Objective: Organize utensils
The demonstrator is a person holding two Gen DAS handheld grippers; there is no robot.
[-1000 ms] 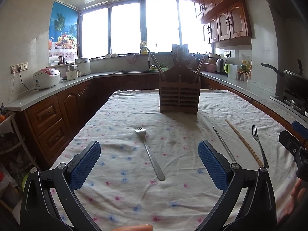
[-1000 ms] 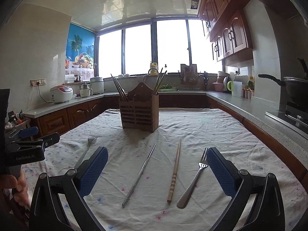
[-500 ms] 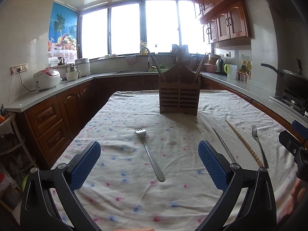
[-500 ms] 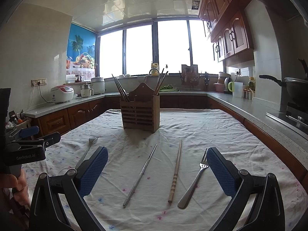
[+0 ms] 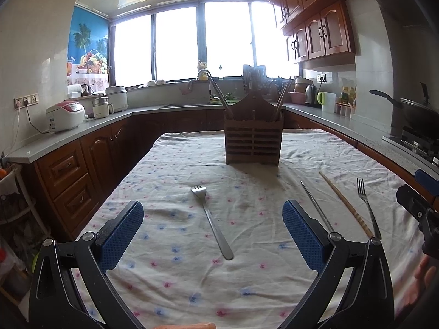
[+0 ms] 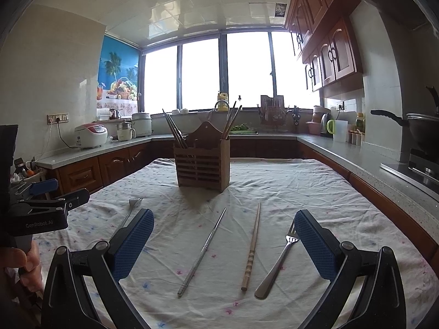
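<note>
A slatted wooden utensil holder [image 5: 253, 137] [image 6: 203, 164] with chopsticks stands mid-table on the flowered cloth. A steel fork [image 5: 212, 223] lies between the fingers of my left gripper [image 5: 212, 233], which is open and empty above the cloth. My right gripper [image 6: 223, 244] is also open; a metal chopstick [image 6: 203, 250], a wooden chopstick [image 6: 252, 248] and a second fork [image 6: 277, 263] lie under it. The left view shows the same three at right: metal chopstick [image 5: 315, 205], wooden chopstick [image 5: 344, 201], fork [image 5: 367, 207].
The table's cloth [image 5: 247, 279] hangs over its edges. Counters with a rice cooker [image 5: 64, 115] run along the left and back. A wok [image 5: 419, 115] on a stove sits at the right. A person's hand [image 6: 16, 257] holds the left gripper's handle.
Both grippers have stayed open and nearly still. The right wrist view has drifted slightly, shifting the holder a little to the right.
</note>
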